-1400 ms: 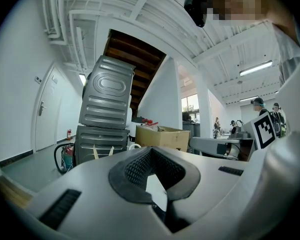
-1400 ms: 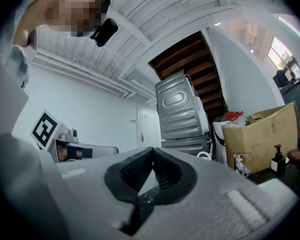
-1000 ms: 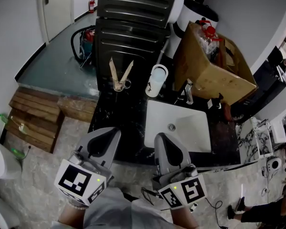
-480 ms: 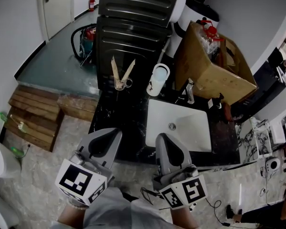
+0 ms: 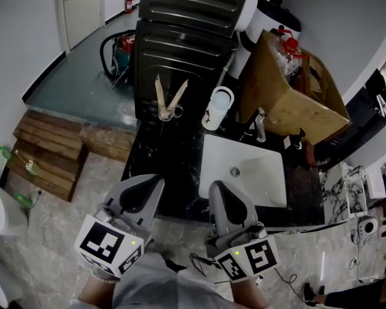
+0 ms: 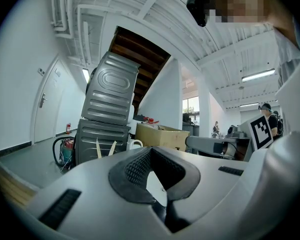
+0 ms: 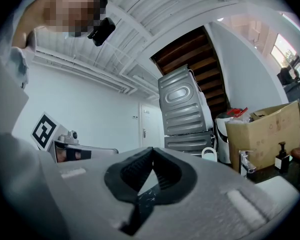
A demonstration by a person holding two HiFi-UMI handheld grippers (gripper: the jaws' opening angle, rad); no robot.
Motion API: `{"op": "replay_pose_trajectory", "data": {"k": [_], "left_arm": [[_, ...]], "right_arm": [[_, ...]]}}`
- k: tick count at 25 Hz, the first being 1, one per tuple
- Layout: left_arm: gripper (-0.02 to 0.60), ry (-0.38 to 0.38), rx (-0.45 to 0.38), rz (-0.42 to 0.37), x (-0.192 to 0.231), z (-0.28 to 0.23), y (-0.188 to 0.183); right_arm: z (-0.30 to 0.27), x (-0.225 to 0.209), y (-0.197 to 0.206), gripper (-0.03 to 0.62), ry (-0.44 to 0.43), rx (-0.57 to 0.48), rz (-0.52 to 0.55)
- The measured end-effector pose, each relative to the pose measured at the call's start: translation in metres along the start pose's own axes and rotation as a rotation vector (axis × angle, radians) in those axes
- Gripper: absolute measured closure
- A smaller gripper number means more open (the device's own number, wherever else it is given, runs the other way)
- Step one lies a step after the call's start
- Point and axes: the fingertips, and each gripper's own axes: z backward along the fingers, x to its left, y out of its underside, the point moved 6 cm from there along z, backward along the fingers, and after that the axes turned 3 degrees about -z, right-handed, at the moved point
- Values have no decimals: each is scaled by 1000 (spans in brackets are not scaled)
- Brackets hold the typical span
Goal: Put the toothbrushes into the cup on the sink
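Two toothbrushes (image 5: 159, 94) stand in one cup (image 5: 168, 114) — left gripper (image 5: 146, 187), right gripper (image 5: 219, 190): jaws closed, empty.

Left gripper (image 6: 151, 154) closed, nothing held. Toothbrushes (image 6: 105, 149) at 9 o'clock of its tips; white cup (image 6: 135, 144) between; box (image 6: 162, 134) at 1 o'clock.

Two pale wooden toothbrushes (image 5: 159, 94) stand in a small clear cup (image 5: 168, 113) with a handle. They lean apart like the letter V. The cup sits at the back of the black table (image 5: 157, 166), left of the white square sink (image 5: 257, 179). A tall white cup (image 5: 217, 109) with a handle stands near it.
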Motion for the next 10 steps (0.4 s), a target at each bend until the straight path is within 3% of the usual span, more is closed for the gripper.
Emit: {"op": "replay_pose_trajectory", "data": {"k": [10], "left_arm": [[577,-5,2,3,-1,-1,0]], "right_arm": [[-3,-2,2,595,-12,15,-4]]}}
